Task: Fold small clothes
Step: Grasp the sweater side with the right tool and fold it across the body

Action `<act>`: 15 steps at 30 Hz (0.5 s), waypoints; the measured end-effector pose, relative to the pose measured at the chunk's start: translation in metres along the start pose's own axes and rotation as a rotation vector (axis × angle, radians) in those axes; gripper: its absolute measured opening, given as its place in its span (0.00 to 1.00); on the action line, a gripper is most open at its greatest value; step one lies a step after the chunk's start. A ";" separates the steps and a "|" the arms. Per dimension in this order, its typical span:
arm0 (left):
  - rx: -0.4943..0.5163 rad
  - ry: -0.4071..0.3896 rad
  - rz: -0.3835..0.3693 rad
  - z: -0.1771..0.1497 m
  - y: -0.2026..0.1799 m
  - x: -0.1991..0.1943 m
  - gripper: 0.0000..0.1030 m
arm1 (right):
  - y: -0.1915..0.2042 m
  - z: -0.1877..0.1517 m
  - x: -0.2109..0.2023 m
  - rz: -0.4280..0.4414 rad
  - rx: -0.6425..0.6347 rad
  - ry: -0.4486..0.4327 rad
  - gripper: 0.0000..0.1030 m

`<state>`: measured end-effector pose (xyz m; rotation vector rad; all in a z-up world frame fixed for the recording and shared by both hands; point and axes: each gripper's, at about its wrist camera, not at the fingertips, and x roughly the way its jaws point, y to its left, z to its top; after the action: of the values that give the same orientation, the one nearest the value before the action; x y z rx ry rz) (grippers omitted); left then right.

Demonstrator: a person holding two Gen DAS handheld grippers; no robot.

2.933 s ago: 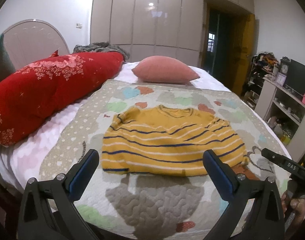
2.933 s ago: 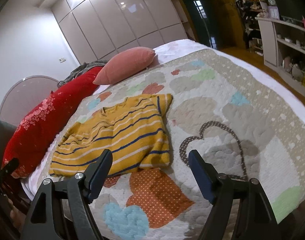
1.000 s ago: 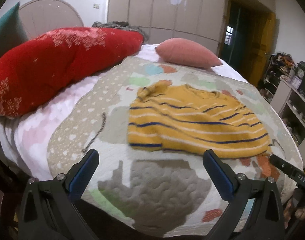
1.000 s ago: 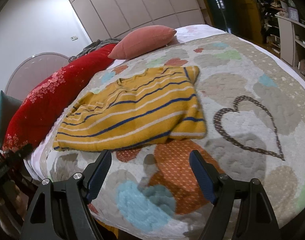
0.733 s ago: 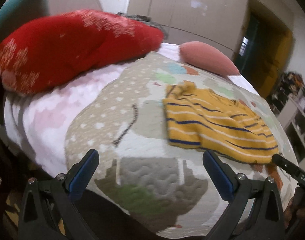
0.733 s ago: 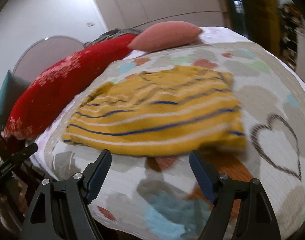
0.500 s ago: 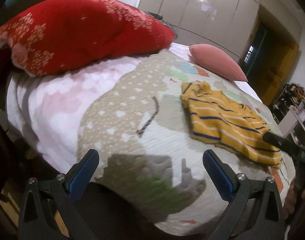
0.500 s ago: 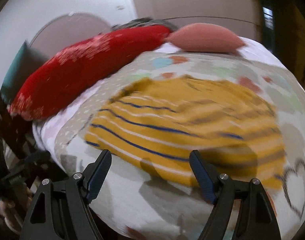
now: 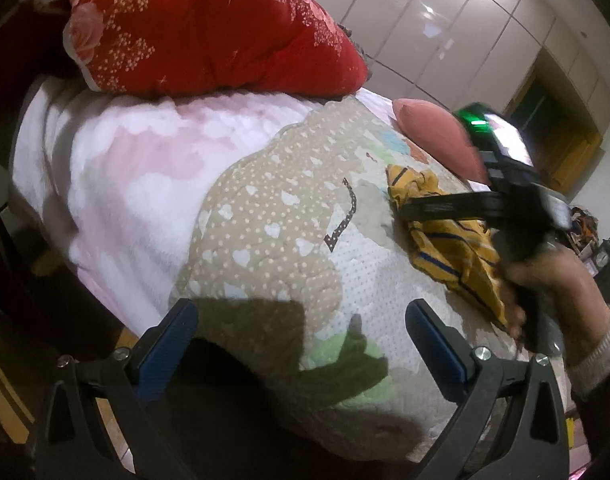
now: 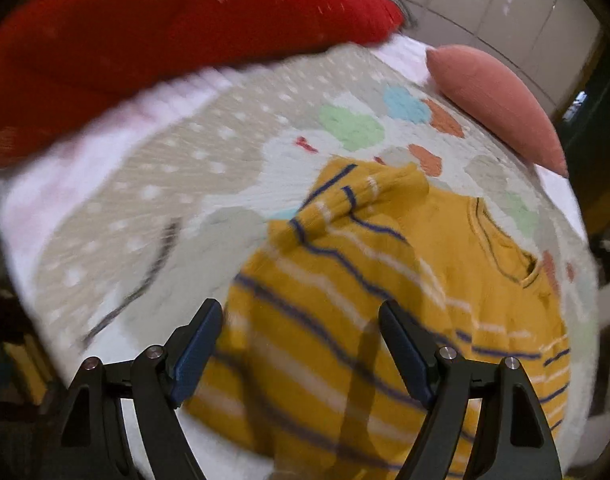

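A small yellow sweater with blue and white stripes lies flat on a patterned quilt, sleeves folded in. My right gripper is open and hovers over the sweater's left hem. In the left wrist view the sweater shows at the right, partly hidden by the right gripper and the hand holding it. My left gripper is open and empty at the bed's left front corner, away from the sweater.
A long red pillow lies along the left side of the bed. A pink cushion sits at the head. A pink-and-white blanket shows under the quilt. Wardrobe doors stand behind.
Both grippers swung left. The right gripper moved in over the sweater's left part. The left gripper drifted off to the bed's left corner. Both stayed open.
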<state>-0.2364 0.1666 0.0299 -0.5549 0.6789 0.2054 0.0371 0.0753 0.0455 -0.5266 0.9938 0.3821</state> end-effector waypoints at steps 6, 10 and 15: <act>0.001 0.013 -0.003 -0.003 0.002 0.002 1.00 | 0.001 0.003 0.032 -0.063 0.021 0.050 0.83; 0.006 0.015 -0.001 -0.001 -0.002 0.000 1.00 | -0.019 -0.001 0.019 -0.037 0.042 0.007 0.34; 0.064 0.015 0.006 0.005 -0.023 -0.001 1.00 | -0.086 -0.018 -0.020 0.153 0.223 -0.090 0.23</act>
<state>-0.2259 0.1499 0.0434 -0.4937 0.7000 0.1847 0.0609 -0.0061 0.0758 -0.2302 0.9783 0.4215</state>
